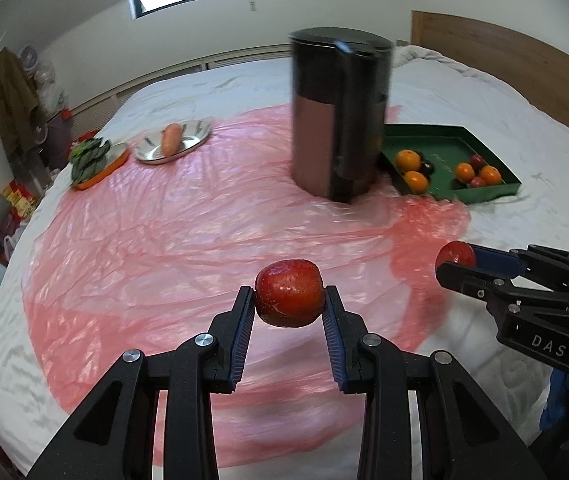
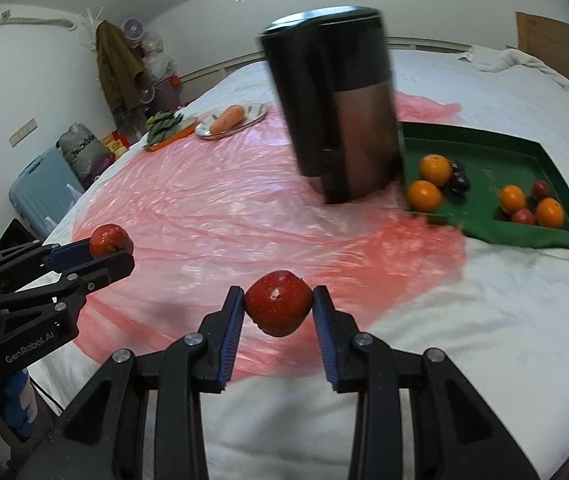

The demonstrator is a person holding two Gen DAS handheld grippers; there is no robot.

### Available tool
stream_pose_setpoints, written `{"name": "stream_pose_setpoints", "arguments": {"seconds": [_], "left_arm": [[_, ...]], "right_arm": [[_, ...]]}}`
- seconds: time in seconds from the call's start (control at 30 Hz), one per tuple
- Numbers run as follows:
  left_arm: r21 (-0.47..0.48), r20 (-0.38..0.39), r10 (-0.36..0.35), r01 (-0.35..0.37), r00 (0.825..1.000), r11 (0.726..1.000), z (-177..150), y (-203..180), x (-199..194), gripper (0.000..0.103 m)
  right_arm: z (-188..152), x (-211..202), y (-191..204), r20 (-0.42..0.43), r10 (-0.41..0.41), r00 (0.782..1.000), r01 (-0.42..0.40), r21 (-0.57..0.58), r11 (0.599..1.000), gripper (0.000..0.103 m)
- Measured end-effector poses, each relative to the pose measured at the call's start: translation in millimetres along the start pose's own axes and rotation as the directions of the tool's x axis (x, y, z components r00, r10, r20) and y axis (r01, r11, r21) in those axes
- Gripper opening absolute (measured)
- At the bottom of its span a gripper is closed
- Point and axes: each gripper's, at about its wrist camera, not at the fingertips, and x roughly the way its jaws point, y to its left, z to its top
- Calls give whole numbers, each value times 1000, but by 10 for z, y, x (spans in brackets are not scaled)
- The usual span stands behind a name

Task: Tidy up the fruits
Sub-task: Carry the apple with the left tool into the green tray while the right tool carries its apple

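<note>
We note a speckled red apple [image 1: 288, 298], a green tray [image 2: 484, 140] at right holding oranges [image 2: 436, 169], a translucent pink plastic sheet [image 1: 164, 232], a black-and-copper canister [image 1: 338, 120], and an orange carrot [image 1: 171, 139] upper left.

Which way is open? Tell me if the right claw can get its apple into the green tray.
Probably yes. The right claw, shut on its red apple, has open bedsheet between it and the green tray; the dark canister stands left of that path.
</note>
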Motion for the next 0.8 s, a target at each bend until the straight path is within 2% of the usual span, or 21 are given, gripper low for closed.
{"name": "stream_pose_setpoints", "arguments": {"seconds": [0.47,0.8], "left_arm": [[128,-35,-95,99,995,987,209,-853,173,30],[161,-42,-226,229,973,960,645,-1445,466,30]], "right_arm": [[-49,-334,-918,45,-129,991,125,95,988,29],[101,-408,-1664,63,-227,972,216,150,965,29]]}}
